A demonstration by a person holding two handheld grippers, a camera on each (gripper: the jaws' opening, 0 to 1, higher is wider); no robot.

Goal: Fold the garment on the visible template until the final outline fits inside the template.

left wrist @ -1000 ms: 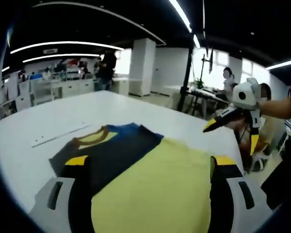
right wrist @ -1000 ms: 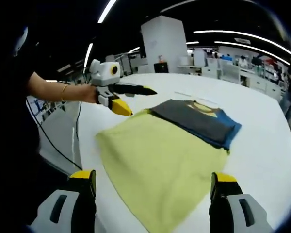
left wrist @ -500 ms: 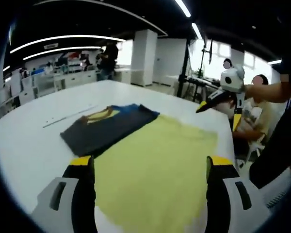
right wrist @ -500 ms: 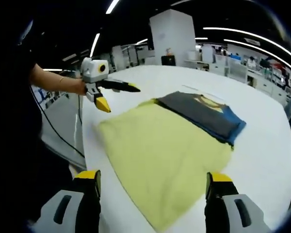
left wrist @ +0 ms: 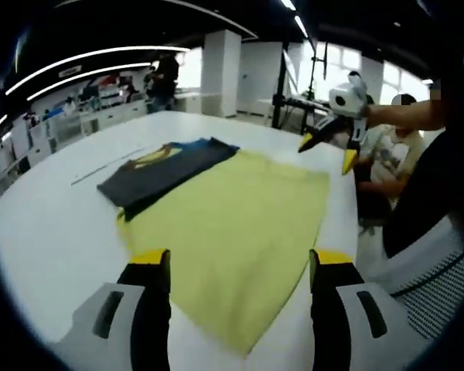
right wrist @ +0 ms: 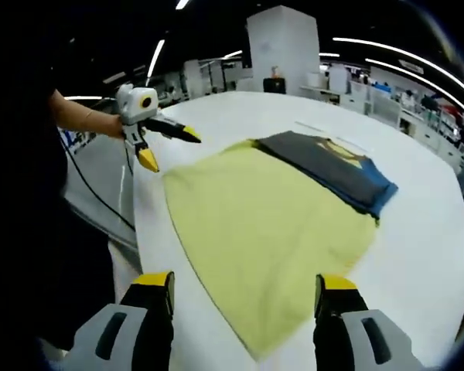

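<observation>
I'm holding both hand-held grippers above the near edge of the white surface (left wrist: 39,224), neither touching anything. My left hand-held gripper (left wrist: 240,267) is released, jaws spread wide with nothing between them; in the right gripper view it is hanging at the left (right wrist: 166,147), also spread and empty. My right hand-held gripper (right wrist: 243,290) is released too, and in the left gripper view it is hovering past the far corner of the cloth (left wrist: 329,151), jaws apart.

The garment (left wrist: 166,166), dark grey with blue and a yellow collar patch, is lying folded flat on the surface; in the right gripper view it is sitting at the far side (right wrist: 332,174). A yellow sheet (left wrist: 232,232) is spreading out toward me, and one edge is tucking under the garment (right wrist: 263,232). I'm reading that sheet as the template, though I can't confirm it. The garment is overlapping only its far edge and partly hanging off it, so the outline isn't fitting inside yet.

I'm judging the hand-held grippers are pulled back and released to keep everything in sight before the next grab.
</observation>
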